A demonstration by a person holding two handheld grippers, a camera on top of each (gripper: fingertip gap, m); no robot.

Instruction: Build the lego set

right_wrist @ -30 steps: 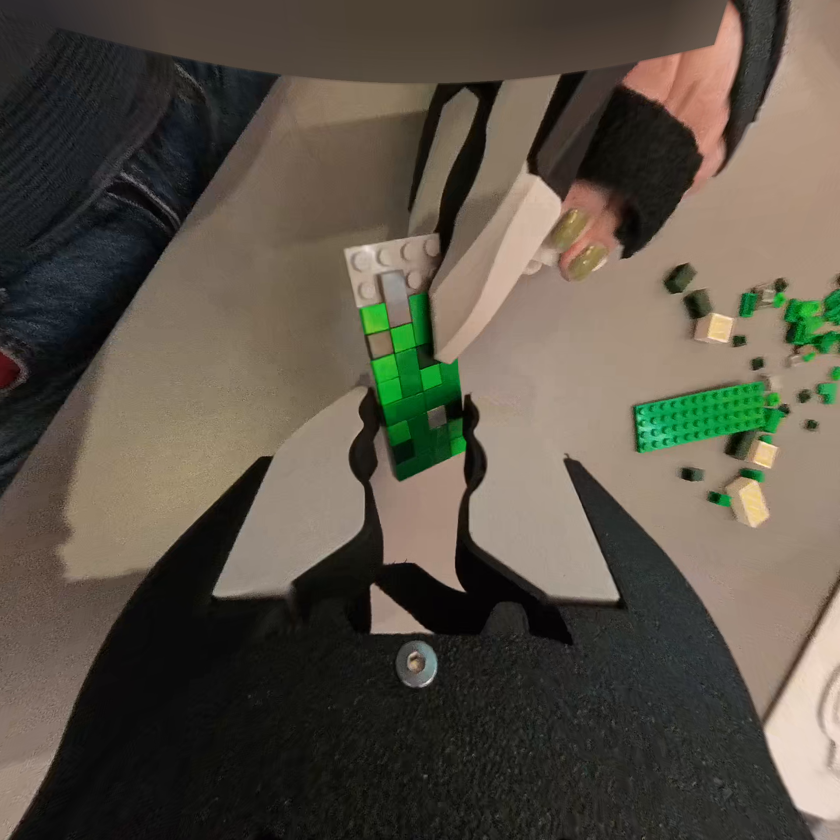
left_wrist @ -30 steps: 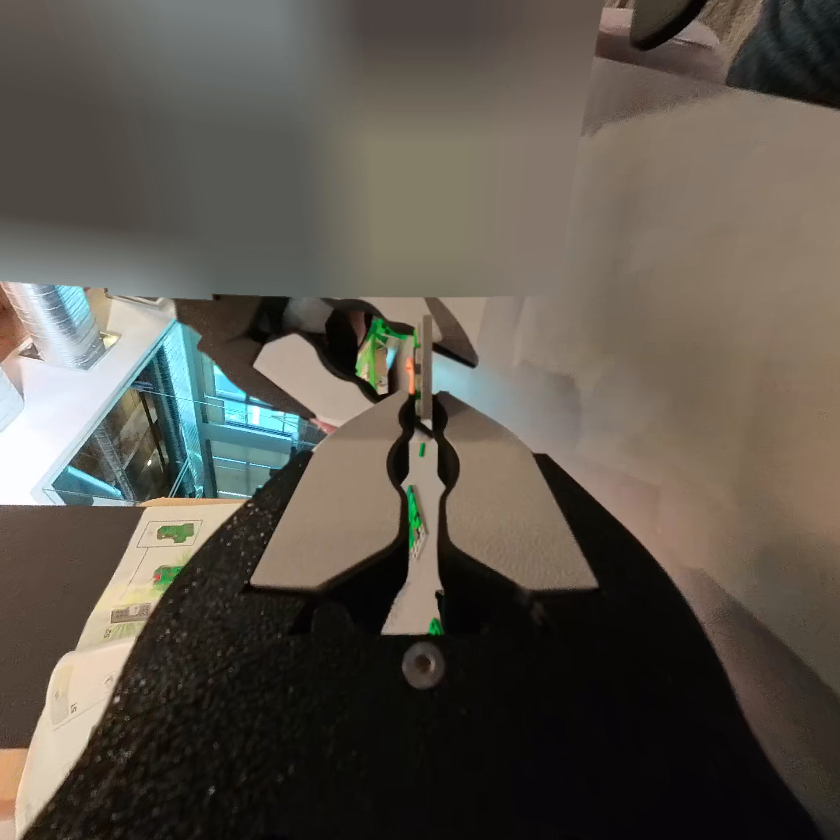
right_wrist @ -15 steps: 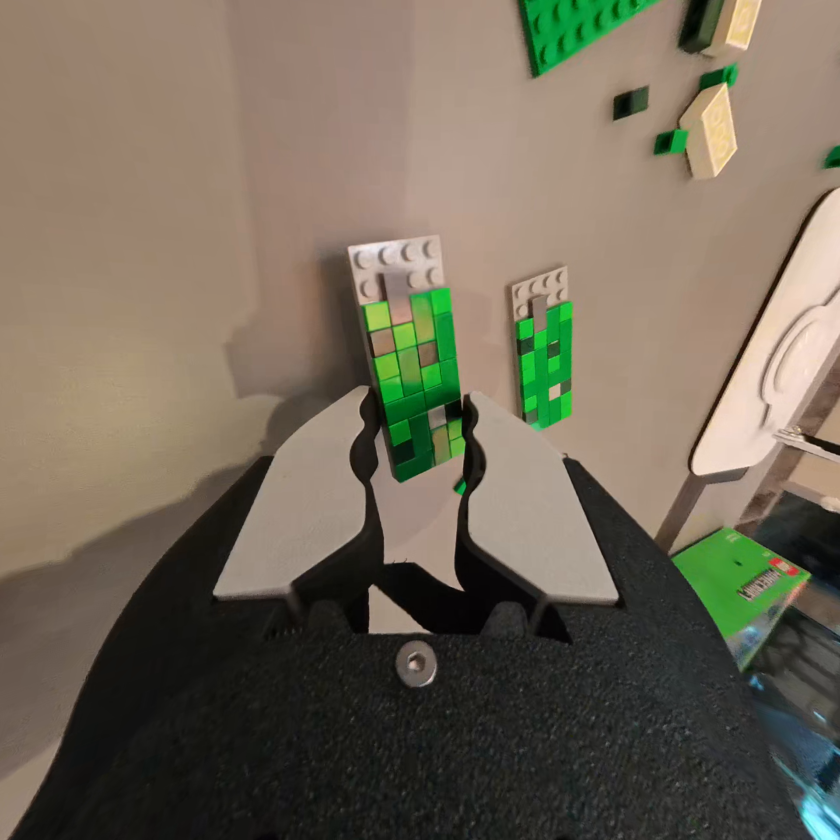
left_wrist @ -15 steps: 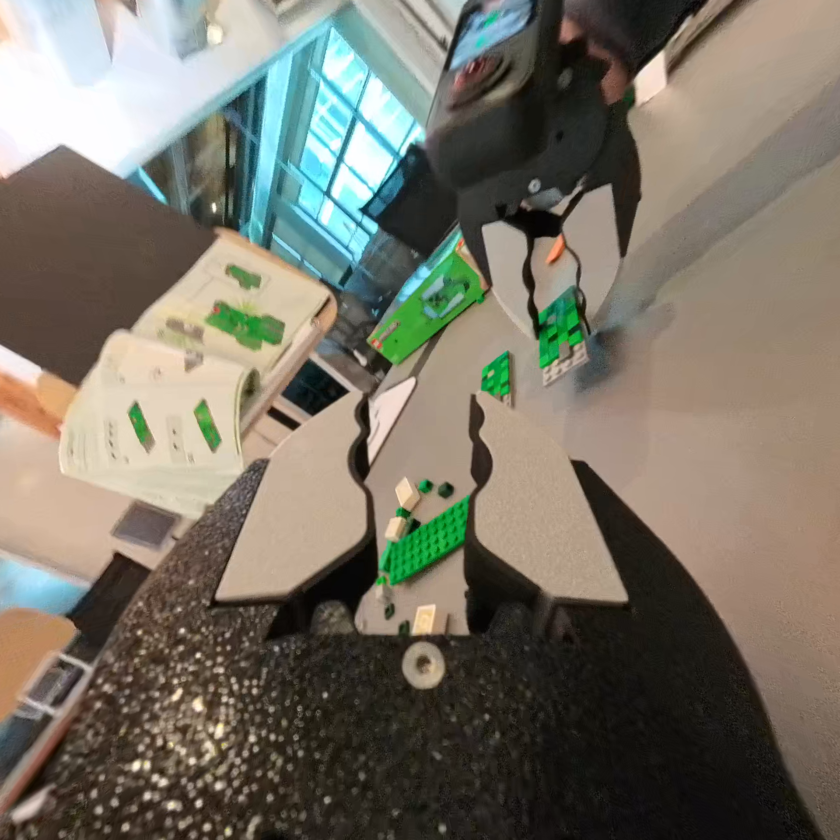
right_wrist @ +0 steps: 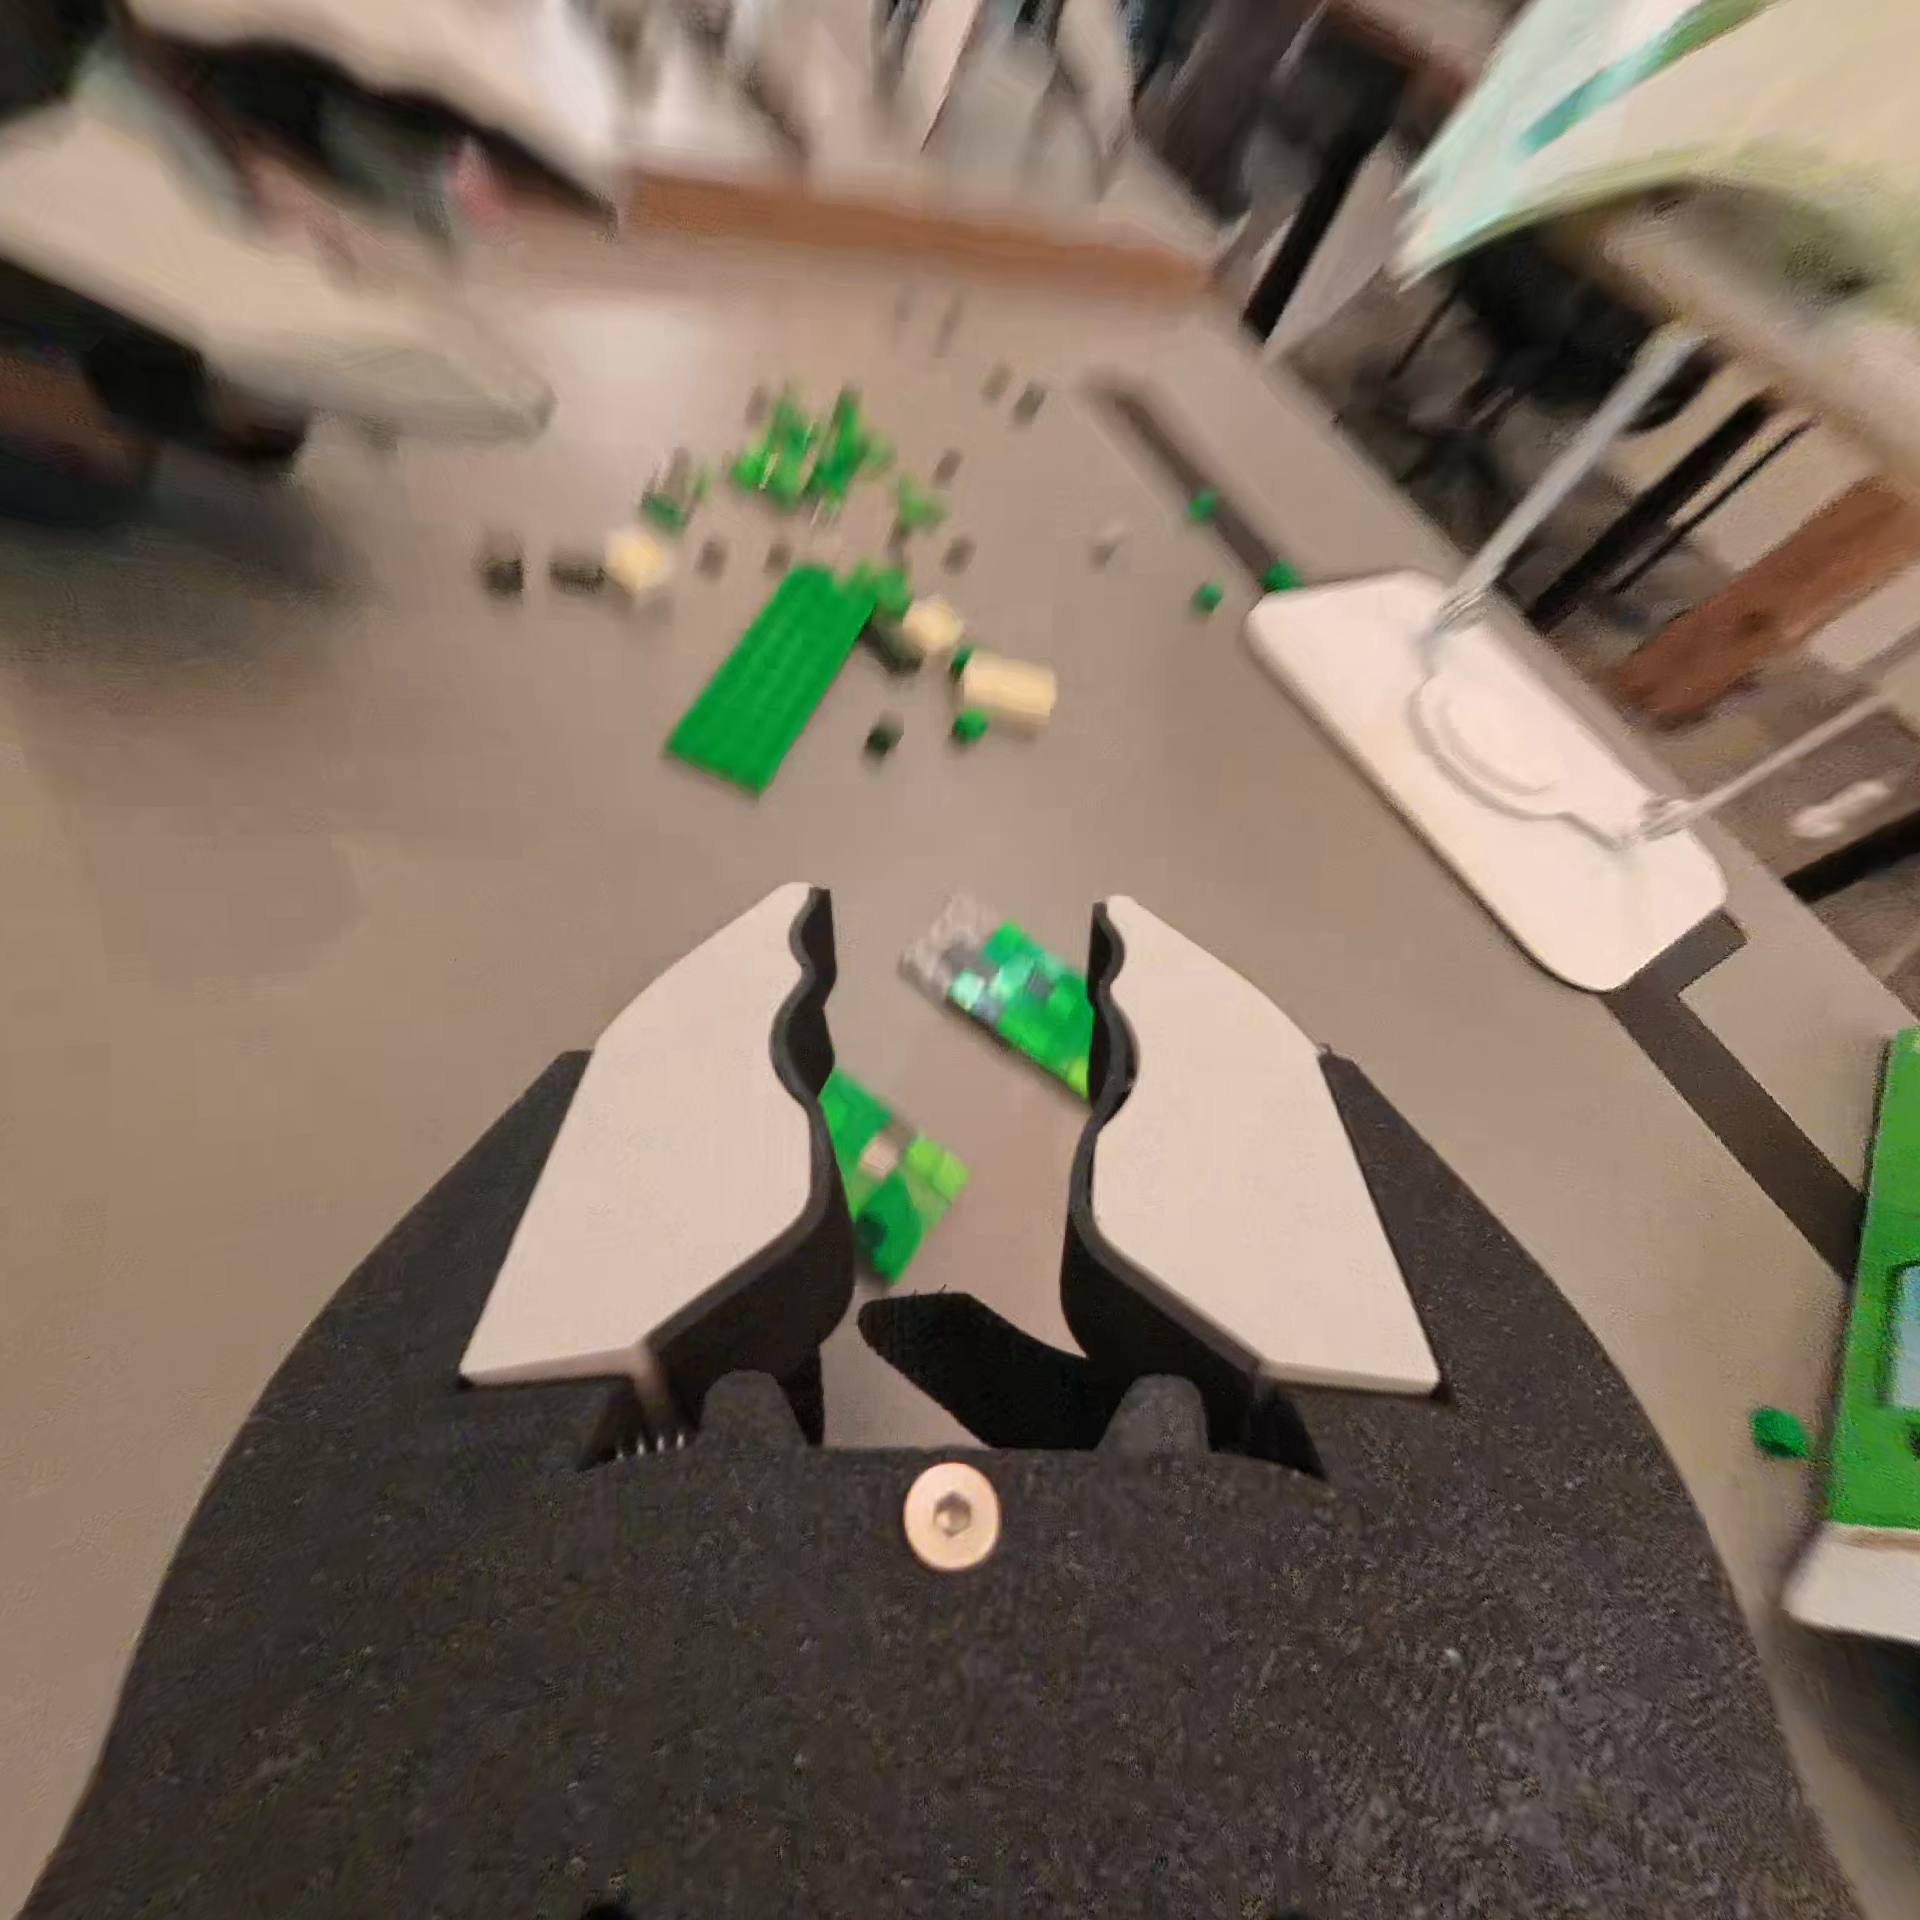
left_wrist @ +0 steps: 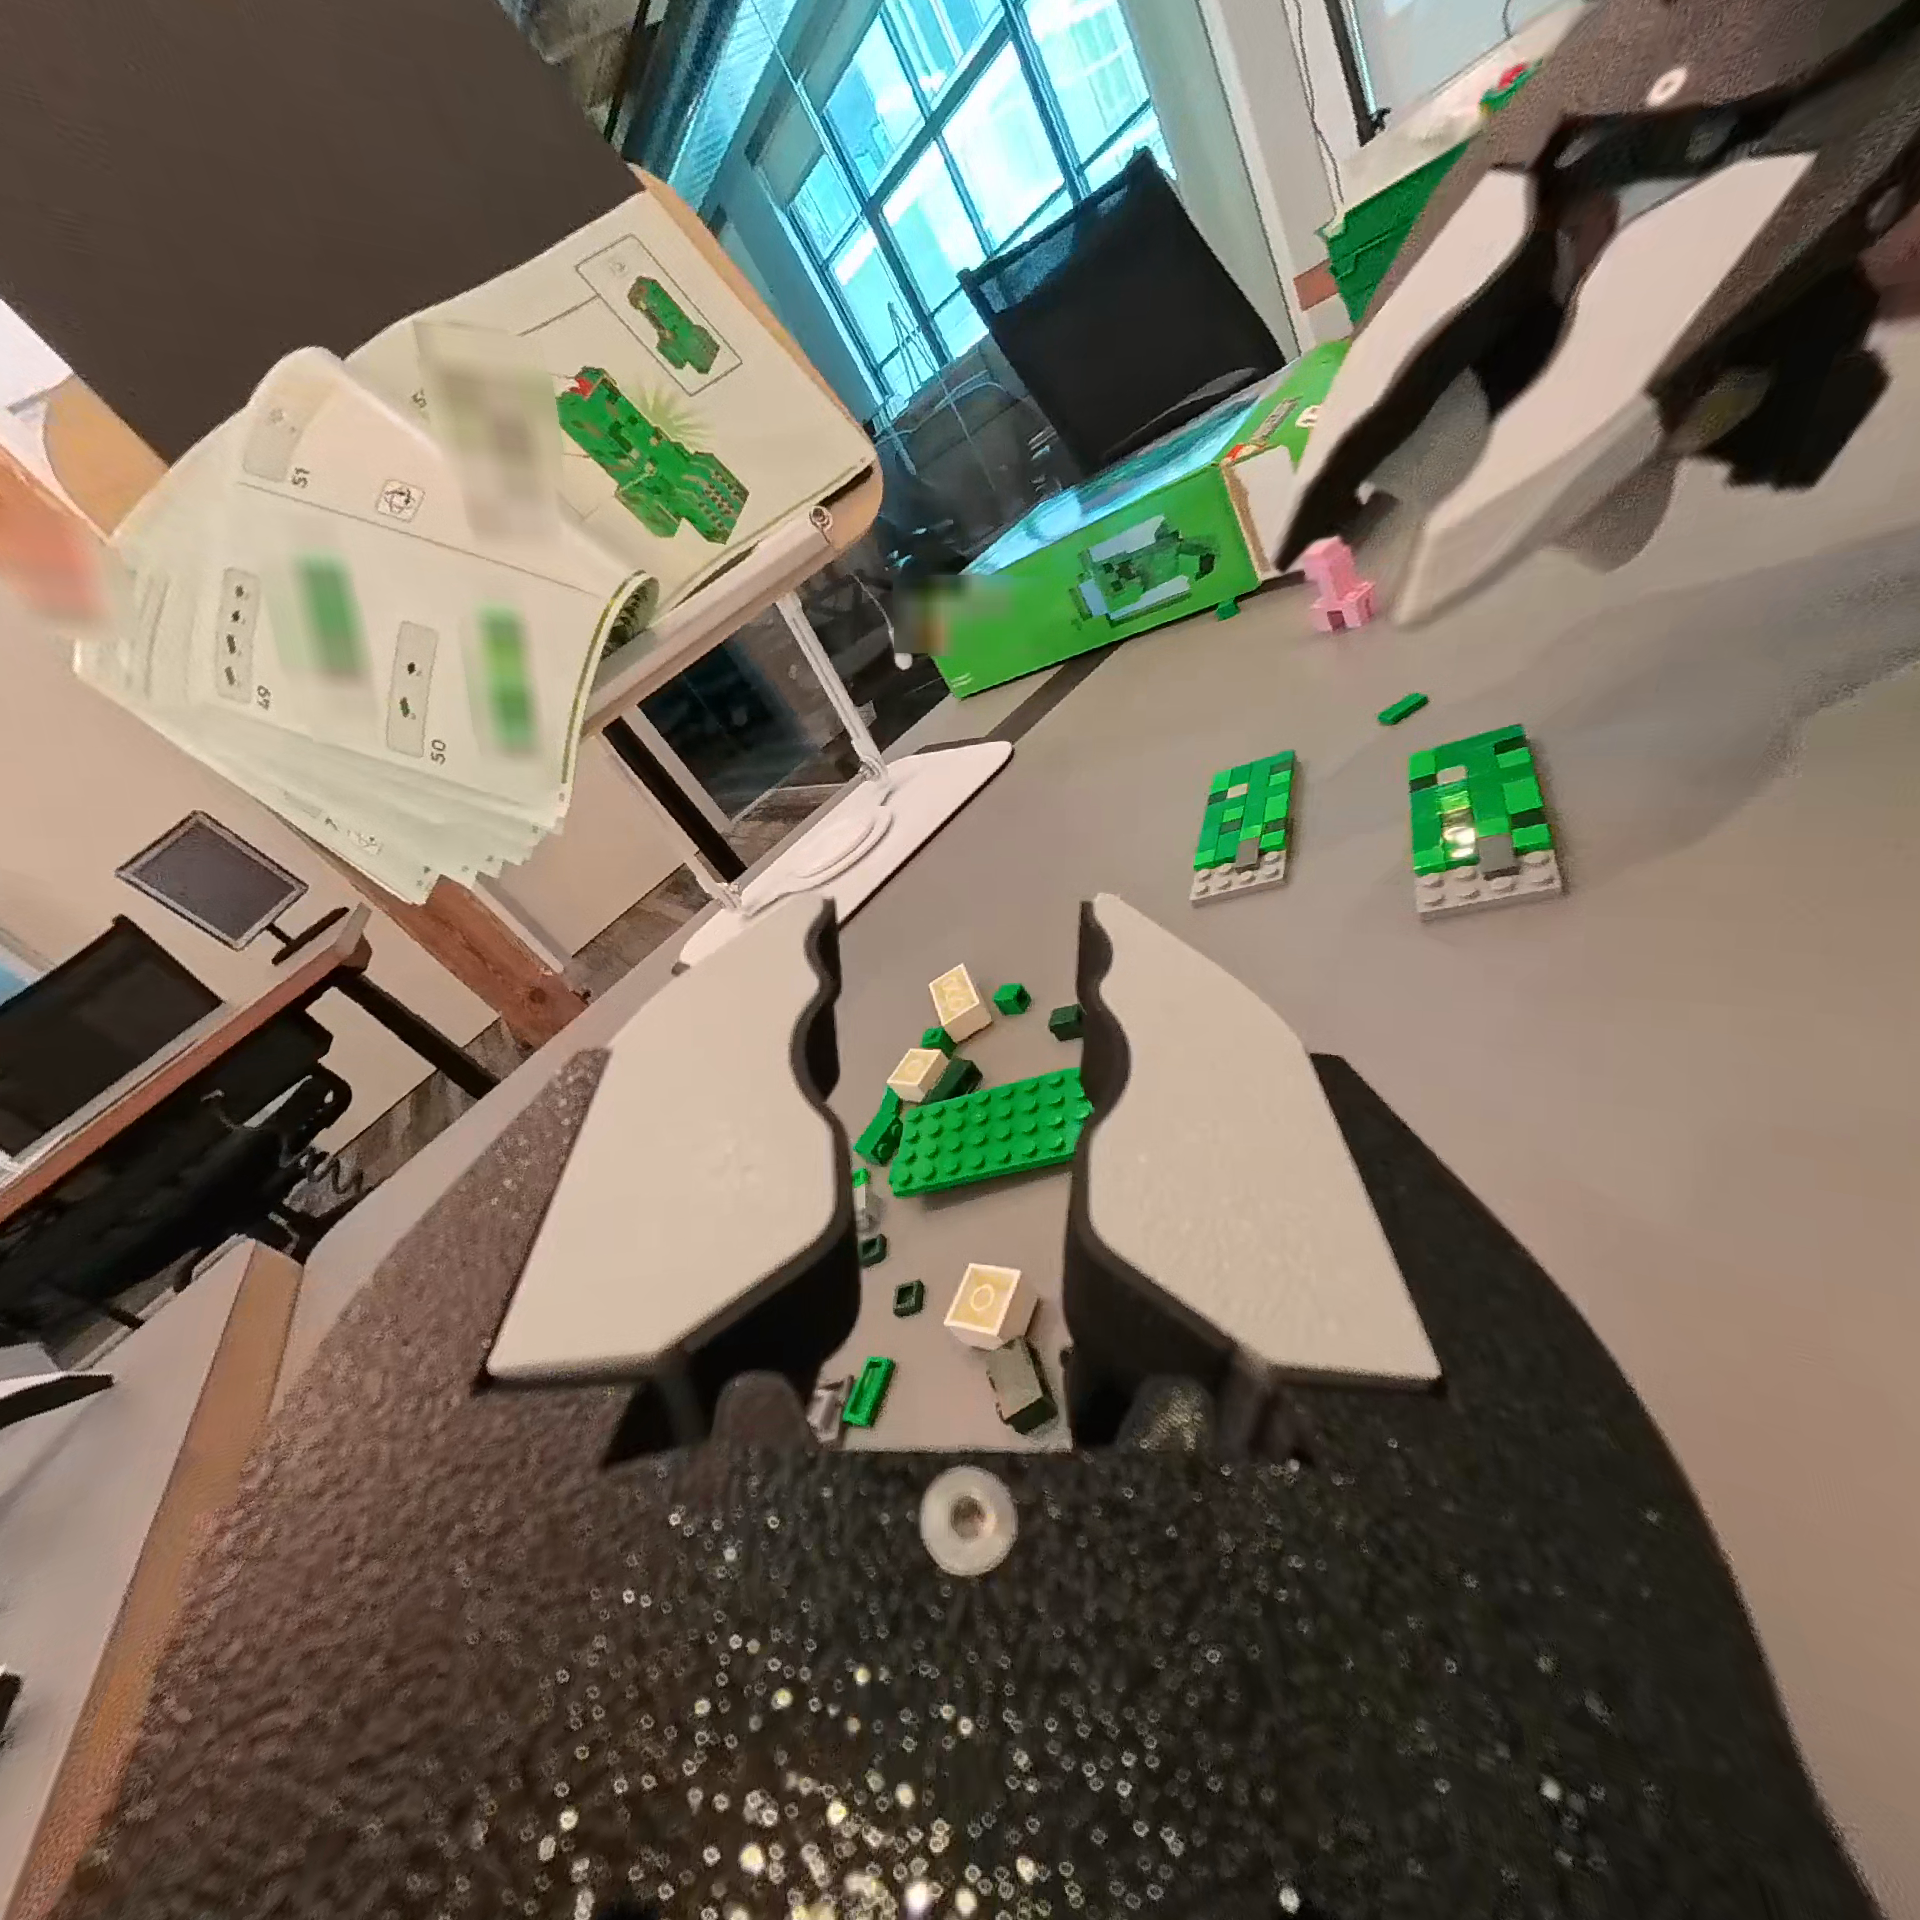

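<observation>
A grey table [left_wrist: 1558, 1143] in a windowed office carries loose bricks around a green plate [left_wrist: 992, 1132]. Both claws, left claw [left_wrist: 956, 925] and right claw [right_wrist: 956, 909], gape empty; the right earlier gripped the tiled panel [left_wrist: 1481, 821], now lying flat beyond the plate.

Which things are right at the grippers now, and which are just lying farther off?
At the grippers:
- left gripper, open: green plate, loose bricks on the table beyond its fingers
- right gripper, open: two tiled panels lying flat beyond it

Farther off:
- booklet on its stand
- green box
- pink figure
</observation>
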